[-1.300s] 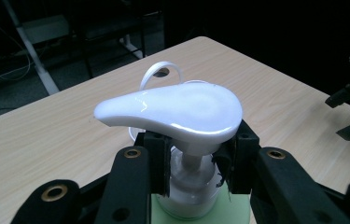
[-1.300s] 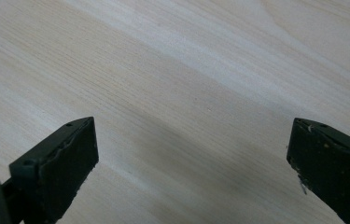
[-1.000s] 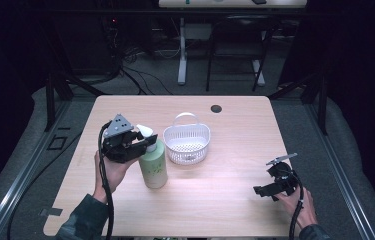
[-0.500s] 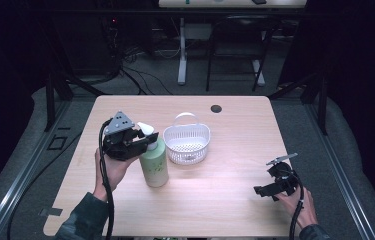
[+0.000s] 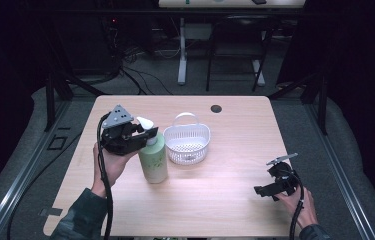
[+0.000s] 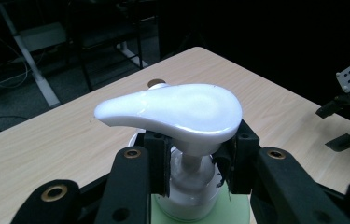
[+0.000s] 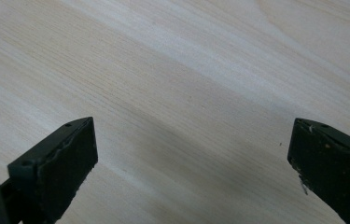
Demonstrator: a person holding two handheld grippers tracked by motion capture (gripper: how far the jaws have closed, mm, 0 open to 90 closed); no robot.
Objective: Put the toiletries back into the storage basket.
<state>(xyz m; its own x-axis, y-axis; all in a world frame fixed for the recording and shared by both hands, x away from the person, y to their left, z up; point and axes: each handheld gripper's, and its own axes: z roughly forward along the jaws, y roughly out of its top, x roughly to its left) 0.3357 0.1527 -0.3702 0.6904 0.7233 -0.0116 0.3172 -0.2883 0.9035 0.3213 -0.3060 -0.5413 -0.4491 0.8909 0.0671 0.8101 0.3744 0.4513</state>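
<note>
We see pale green pump bottle point(image 5: 153, 159) upright on table point(image 5: 225, 200), left of centre, white pump head point(image 6: 172, 112) on top; neck clamped by left hand-held gripper point(image 5: 136, 136).

Pump bottle point(image 5: 154, 159): pale green body, glossy white pump head point(image 6: 172, 112). Basket point(image 5: 187, 142), right of bottle: white, perforated. Table point(image 5: 225, 190): light wood grain, small dark disc point(image 5: 216, 108) at far edge. Both grippers black.

Left tool point(image 5: 142, 134) clamps green pump bottle point(image 5: 153, 159) neck; white basket point(image 5: 187, 143) beside.
</note>
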